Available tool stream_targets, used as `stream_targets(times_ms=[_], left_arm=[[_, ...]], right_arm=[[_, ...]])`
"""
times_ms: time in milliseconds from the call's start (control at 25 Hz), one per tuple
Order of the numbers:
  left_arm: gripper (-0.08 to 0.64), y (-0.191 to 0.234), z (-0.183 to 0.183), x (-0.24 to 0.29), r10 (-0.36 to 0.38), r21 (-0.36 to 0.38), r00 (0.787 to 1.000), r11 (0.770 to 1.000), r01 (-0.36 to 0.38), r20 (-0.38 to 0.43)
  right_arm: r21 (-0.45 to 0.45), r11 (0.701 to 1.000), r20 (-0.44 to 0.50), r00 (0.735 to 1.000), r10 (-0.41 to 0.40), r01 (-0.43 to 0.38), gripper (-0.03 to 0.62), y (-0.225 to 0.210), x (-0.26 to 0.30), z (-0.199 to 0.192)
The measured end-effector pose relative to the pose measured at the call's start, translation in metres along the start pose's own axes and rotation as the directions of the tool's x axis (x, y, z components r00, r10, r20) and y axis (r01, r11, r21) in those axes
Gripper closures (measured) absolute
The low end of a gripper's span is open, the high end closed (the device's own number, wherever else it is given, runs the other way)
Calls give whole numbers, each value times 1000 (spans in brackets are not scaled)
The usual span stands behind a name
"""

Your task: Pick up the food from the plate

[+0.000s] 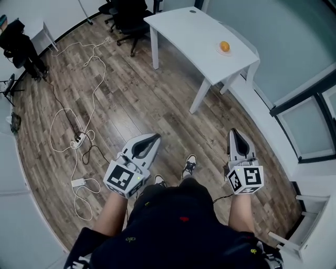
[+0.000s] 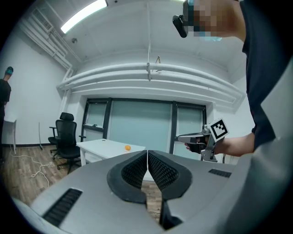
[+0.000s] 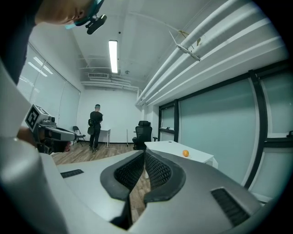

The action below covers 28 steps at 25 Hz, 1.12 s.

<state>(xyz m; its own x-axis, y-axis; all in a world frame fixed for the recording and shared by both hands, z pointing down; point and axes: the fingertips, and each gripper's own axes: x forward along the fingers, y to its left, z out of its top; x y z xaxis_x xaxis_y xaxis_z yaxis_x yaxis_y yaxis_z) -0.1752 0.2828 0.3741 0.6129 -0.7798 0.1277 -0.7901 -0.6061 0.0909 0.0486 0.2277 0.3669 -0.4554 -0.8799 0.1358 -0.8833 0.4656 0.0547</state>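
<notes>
An orange piece of food (image 1: 224,47) lies on a small plate (image 1: 219,50) near the right end of a white table (image 1: 184,31), far ahead of me. My left gripper (image 1: 157,137) and right gripper (image 1: 237,132) are held low by my legs, well short of the table. Both are shut and hold nothing. The left gripper view has its jaws (image 2: 147,153) meeting, with the food (image 2: 127,147) small on the table (image 2: 105,145) and the right gripper (image 2: 201,139) beside. In the right gripper view the closed jaws (image 3: 144,153) point toward the food (image 3: 185,153).
White cables (image 1: 86,84) and a power strip (image 1: 79,138) trail across the wooden floor at the left. Black office chairs (image 1: 126,16) stand behind the table. A person (image 3: 95,132) stands at the far wall. A glass wall (image 1: 294,47) runs along the right.
</notes>
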Motion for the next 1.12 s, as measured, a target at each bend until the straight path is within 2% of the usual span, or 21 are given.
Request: stream_targets(times_ms=[280, 640, 880, 1120], left_arm=[[534, 10, 8, 70, 1, 39, 999, 999, 1, -35], [534, 7, 40, 216, -16, 85, 999, 996, 20, -48], [534, -4, 47, 287, -1, 59, 998, 998, 4, -61], [534, -5, 41, 337, -24, 45, 996, 999, 28, -84]], right_arm=[[43, 999, 17, 1000, 2, -3, 566, -60, 41, -6], [49, 998, 77, 996, -37, 33, 566, -200, 89, 9], [11, 1000, 70, 998, -10, 9, 566, -266, 106, 7], [44, 998, 48, 998, -37, 35, 566, -309, 125, -6]])
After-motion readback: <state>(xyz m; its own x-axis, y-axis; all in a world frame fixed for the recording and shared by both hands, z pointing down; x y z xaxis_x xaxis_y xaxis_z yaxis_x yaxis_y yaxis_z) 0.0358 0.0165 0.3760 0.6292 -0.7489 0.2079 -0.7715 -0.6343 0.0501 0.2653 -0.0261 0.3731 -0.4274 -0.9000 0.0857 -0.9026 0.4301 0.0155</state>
